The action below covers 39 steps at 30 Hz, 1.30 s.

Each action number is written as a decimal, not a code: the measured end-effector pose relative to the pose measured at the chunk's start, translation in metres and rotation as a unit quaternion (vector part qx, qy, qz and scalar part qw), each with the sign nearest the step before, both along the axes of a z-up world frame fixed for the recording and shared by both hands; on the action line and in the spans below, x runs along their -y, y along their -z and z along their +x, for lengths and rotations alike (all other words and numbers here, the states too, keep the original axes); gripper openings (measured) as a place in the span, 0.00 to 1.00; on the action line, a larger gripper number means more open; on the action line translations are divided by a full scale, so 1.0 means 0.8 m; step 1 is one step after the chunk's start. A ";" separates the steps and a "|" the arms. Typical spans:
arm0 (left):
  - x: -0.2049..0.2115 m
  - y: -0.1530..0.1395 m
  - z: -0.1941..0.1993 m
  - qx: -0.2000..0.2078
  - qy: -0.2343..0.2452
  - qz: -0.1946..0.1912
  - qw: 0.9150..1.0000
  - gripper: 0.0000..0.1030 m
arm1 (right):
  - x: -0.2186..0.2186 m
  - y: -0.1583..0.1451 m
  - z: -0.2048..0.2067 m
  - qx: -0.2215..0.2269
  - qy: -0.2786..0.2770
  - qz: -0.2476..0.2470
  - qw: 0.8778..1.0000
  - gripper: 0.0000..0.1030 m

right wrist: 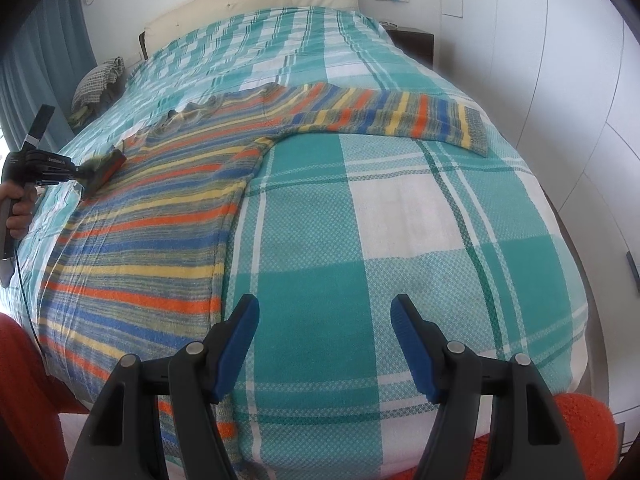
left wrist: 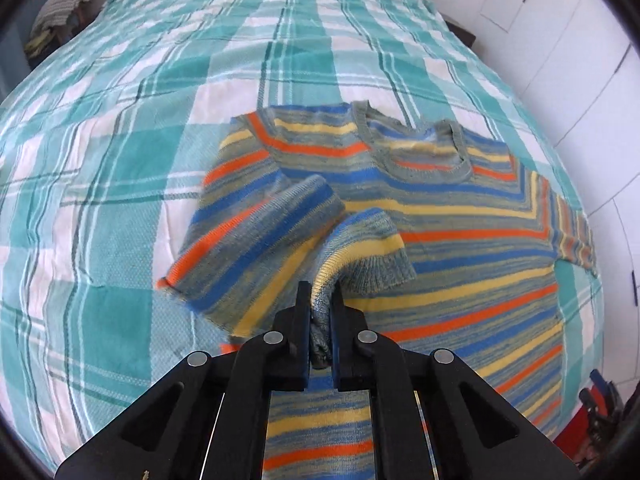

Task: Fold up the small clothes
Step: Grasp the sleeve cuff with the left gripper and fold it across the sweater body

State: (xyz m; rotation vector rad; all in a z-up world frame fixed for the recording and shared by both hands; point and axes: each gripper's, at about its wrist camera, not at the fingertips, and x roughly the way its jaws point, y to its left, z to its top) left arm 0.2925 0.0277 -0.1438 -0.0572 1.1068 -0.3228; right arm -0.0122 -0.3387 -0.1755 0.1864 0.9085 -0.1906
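Observation:
A small striped sweater [left wrist: 460,216] in orange, blue, yellow and grey lies on the checked bedspread [left wrist: 100,184]. My left gripper [left wrist: 321,300] is shut on the cuff of its left sleeve [left wrist: 360,264] and holds the sleeve lifted and folded over the body. In the right wrist view the sweater [right wrist: 160,216] lies flat at the left, its other sleeve [right wrist: 400,120] stretched out to the right. My right gripper [right wrist: 325,312] is open and empty above bare bedspread, right of the sweater's hem. The left gripper [right wrist: 92,170] shows there too, holding the sleeve.
The bed has a cream headboard [right wrist: 248,4] at the far end. A folded checked cloth [right wrist: 98,80] sits on a stand beside the bed. White cupboards [right wrist: 560,80] line the right side. Orange fabric [right wrist: 28,392] lies near the front edge.

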 end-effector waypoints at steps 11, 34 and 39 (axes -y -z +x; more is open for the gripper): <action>-0.227 -0.005 0.024 0.007 -0.258 0.021 0.966 0.05 | 0.002 0.005 0.004 -0.008 0.001 0.007 1.000 0.66; -0.335 0.083 -0.014 -0.075 -0.374 -0.059 0.922 0.15 | -0.001 0.012 0.009 -0.022 -0.004 0.001 1.000 0.66; -0.356 0.061 -0.031 -0.059 -0.414 -0.012 0.908 0.48 | -0.001 0.010 0.007 -0.017 -0.001 0.003 1.000 0.66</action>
